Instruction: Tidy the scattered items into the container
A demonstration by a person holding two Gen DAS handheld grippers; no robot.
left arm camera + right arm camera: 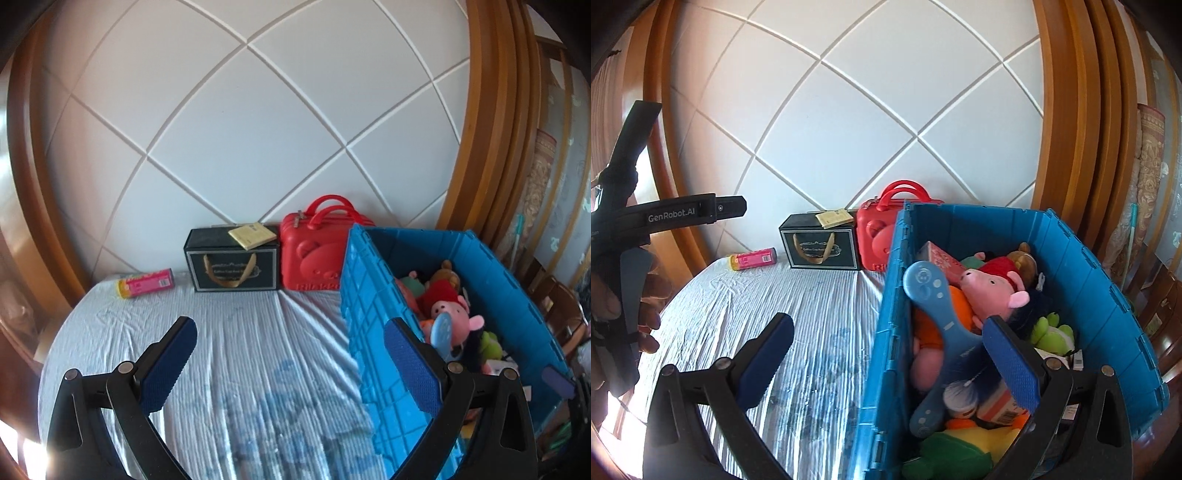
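A blue plastic crate (373,332) (886,332) stands on the right of a bed with a striped light sheet (240,332). It holds several toys: a pink pig plush (990,291), a blue boomerang-shaped toy (934,332), a green plush (1052,330), a small box. A pink and yellow tube (146,282) (753,257) lies at the far left by the headboard. My left gripper (291,354) is open and empty above the sheet, beside the crate. My right gripper (890,360) is open and empty, straddling the crate's left wall.
A black gift box (232,264) with a yellow pad (253,236) on top and a red bear case (314,254) stand against the white padded headboard (240,129). The left hand-held gripper body (624,240) shows at the right view's left edge. Wooden frame right.
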